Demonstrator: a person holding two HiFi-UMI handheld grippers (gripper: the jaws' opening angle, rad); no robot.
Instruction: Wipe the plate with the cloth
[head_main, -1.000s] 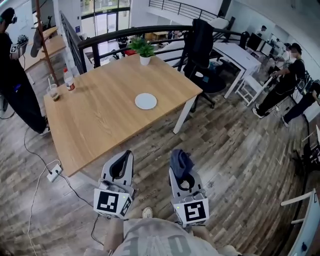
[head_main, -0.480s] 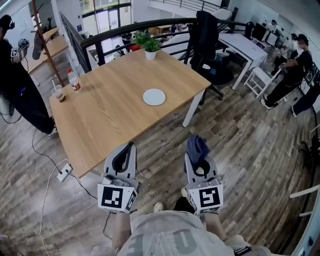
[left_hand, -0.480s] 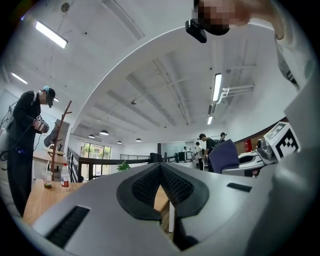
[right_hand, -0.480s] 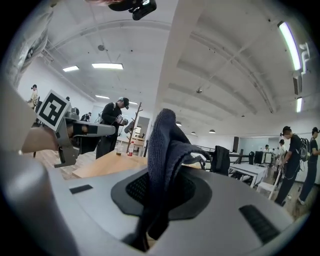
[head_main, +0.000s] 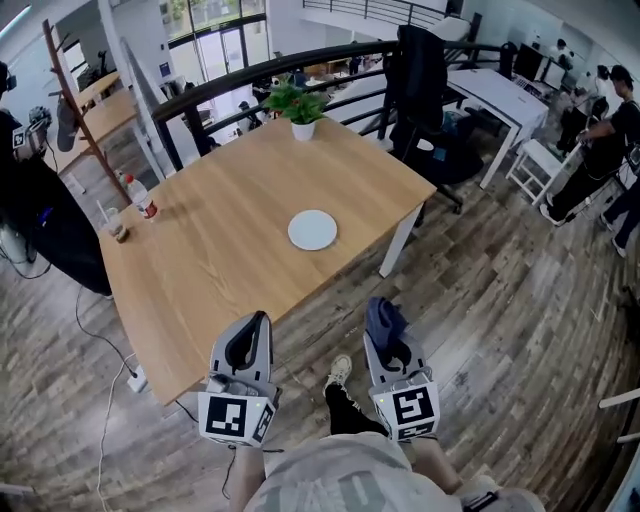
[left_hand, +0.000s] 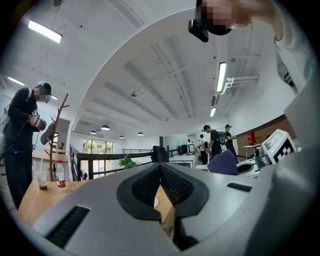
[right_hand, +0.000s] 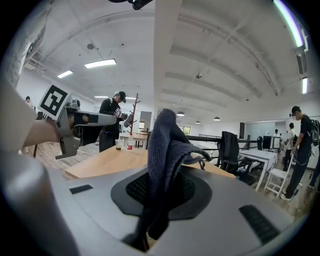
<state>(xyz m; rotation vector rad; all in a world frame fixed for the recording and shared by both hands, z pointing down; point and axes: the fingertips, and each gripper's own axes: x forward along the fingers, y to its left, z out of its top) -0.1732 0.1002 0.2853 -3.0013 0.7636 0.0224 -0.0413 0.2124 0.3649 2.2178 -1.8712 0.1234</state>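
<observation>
A round white plate (head_main: 313, 229) lies on the wooden table (head_main: 220, 250), toward its right side. My left gripper (head_main: 255, 322) is over the table's near edge, its jaws shut with nothing between them; a sliver of the plate (left_hand: 156, 202) shows past its pads. To the right, my right gripper (head_main: 381, 316) hangs over the floor just off the table edge, shut on a dark blue cloth (head_main: 383, 320) that bunches up out of the jaws. In the right gripper view the cloth (right_hand: 165, 150) stands upright between the pads.
A potted plant (head_main: 301, 107) stands at the table's far edge; a bottle (head_main: 140, 197) and a cup (head_main: 116, 227) are at its left edge. A black office chair (head_main: 422, 80) and a white desk (head_main: 500, 98) stand beyond. People stand at the left (head_main: 35, 200) and far right (head_main: 608, 130).
Both grippers have moved forward toward the table; the left one now reaches its near edge. The plate lies closer in view. The cloth stays clamped in the right gripper.
</observation>
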